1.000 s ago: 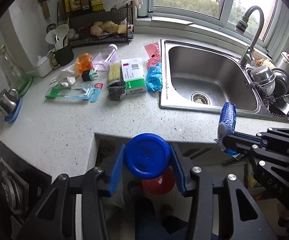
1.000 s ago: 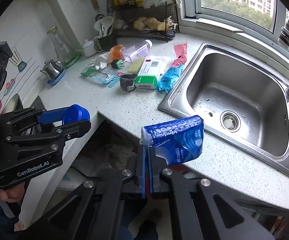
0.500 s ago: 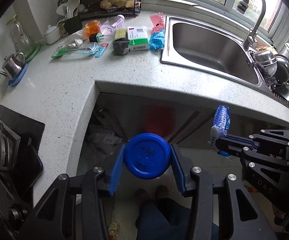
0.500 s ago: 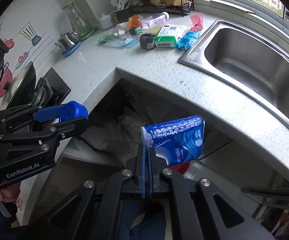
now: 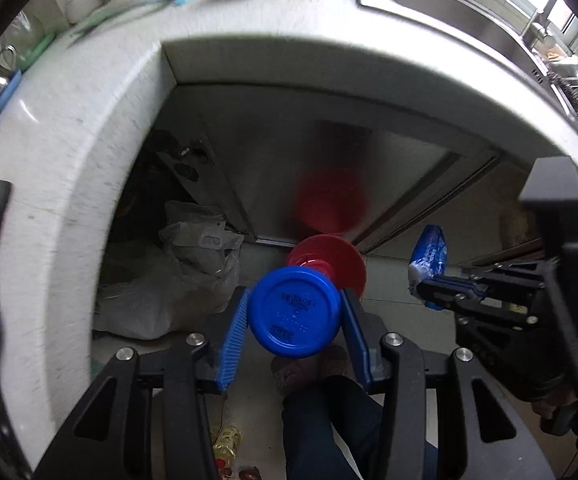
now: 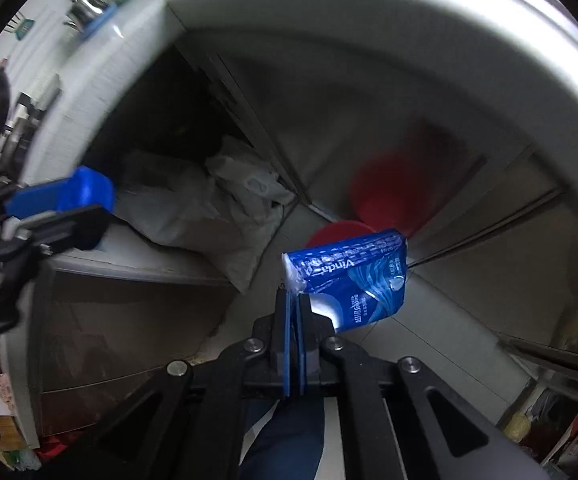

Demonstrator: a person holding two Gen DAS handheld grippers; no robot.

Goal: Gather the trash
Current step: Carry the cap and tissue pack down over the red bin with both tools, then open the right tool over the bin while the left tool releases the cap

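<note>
Now I have the left gripper (image 5: 293, 316) clamped on the blue lid (image 5: 295, 312) and the right gripper (image 6: 293, 308) pinching the blue tissue pack (image 6: 349, 280) by its corner; I'd centre each over the red bin (image 5: 329, 258) on the floor below before letting go, lid first

Left tool (image 5: 293, 314) grips a blue lid (image 5: 295, 312) above a red bin (image 5: 343, 258)

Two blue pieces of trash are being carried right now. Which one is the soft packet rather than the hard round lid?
The blue Vinda tissue packet, pinched by its torn edge in the right gripper. The left gripper clamps the rigid blue lid.
</note>
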